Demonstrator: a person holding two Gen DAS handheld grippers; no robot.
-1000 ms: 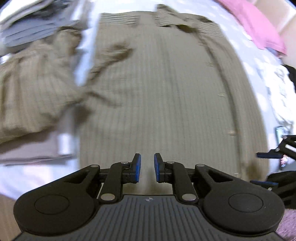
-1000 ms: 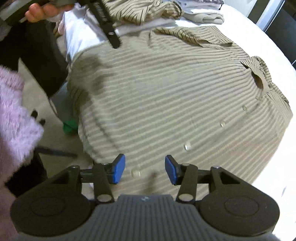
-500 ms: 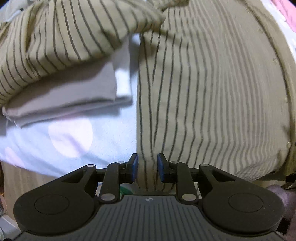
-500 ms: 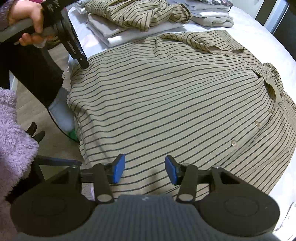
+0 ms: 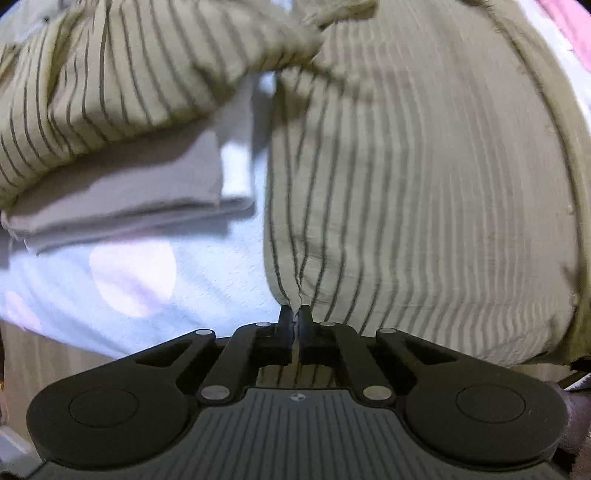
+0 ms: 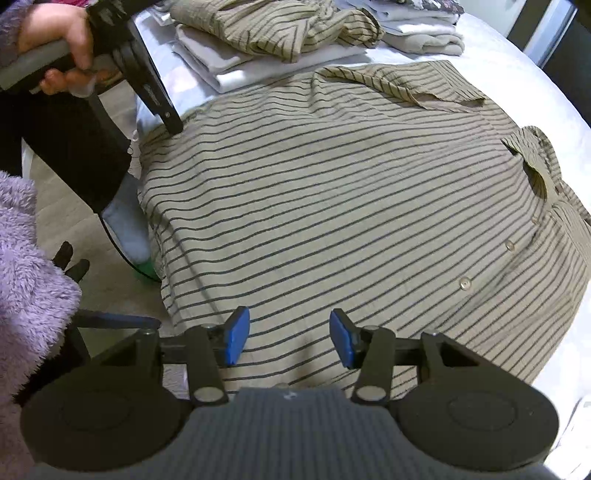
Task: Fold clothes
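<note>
Left gripper (image 5: 295, 317) is clamped tight on the shirt (image 5: 424, 206) hem, fabric puckering up between the pads at the near corner. Right gripper (image 6: 289, 339) hangs wide open over the hem's other end, blue pads (image 6: 236, 334) apart, nothing held (cloth just below them). The shirt lies spread flat on the bed (image 6: 517, 77), buttons (image 6: 464, 283) up, collar far right. Beyond it, a crumpled striped top (image 6: 273, 29) sits on a pile of folded whites (image 6: 236, 62).

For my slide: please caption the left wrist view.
Left gripper pinches the striped shirt hem beside folded clothes.
</note>
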